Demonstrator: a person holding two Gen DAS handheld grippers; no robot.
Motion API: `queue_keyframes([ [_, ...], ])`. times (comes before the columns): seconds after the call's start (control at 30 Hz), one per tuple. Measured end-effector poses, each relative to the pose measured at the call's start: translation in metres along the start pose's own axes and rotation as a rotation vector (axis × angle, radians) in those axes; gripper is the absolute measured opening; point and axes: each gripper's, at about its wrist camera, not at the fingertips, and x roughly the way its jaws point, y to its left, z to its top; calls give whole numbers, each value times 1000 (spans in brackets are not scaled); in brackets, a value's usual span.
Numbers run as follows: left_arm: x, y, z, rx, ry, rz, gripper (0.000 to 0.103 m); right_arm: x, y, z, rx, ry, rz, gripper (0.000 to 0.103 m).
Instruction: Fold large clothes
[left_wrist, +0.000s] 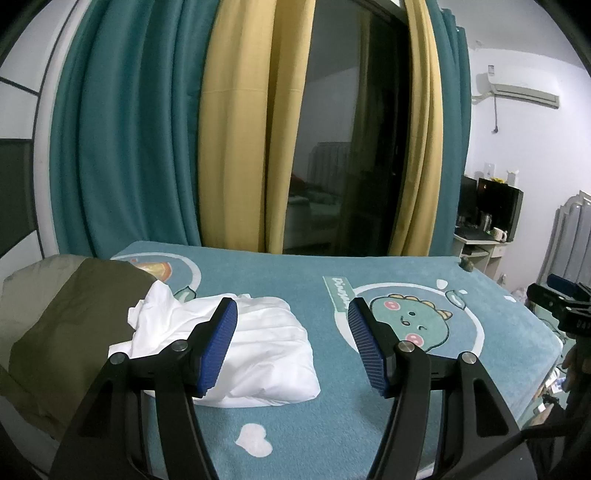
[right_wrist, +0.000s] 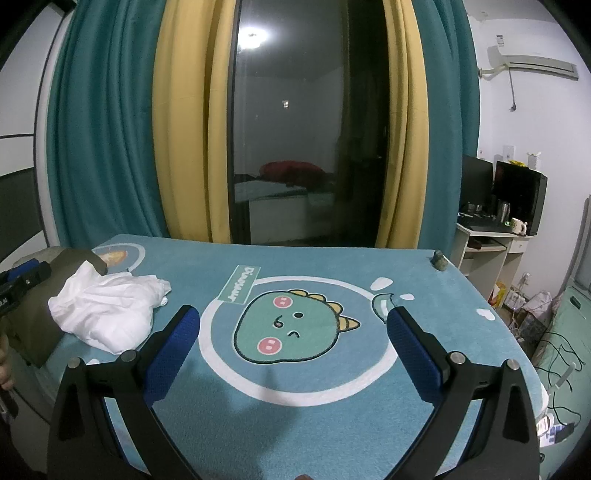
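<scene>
A crumpled white garment (left_wrist: 258, 354) lies on the blue dinosaur rug (left_wrist: 303, 435) that covers the table, partly resting on an olive-green garment (left_wrist: 66, 325) heaped at the left edge. My left gripper (left_wrist: 291, 306) hovers open just above the near side of the white garment, its left blue pad in front of the cloth and nothing between the jaws. In the right wrist view the white garment (right_wrist: 110, 314) lies at the left, beside the olive garment (right_wrist: 33, 325). My right gripper (right_wrist: 293, 314) is open over the dinosaur print (right_wrist: 291, 328), holding nothing.
Teal and yellow curtains (left_wrist: 147, 129) and a dark glass door (right_wrist: 295, 147) stand behind the table. A small dark object (right_wrist: 439, 260) sits at the rug's far right corner. A desk with monitors (right_wrist: 517, 199) and floor clutter lie to the right.
</scene>
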Motion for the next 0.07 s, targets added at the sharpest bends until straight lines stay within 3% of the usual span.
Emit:
queue_keyframes([
  [0.07,0,0,0,7,1,7,66,1,0,0,1,1,0,100],
])
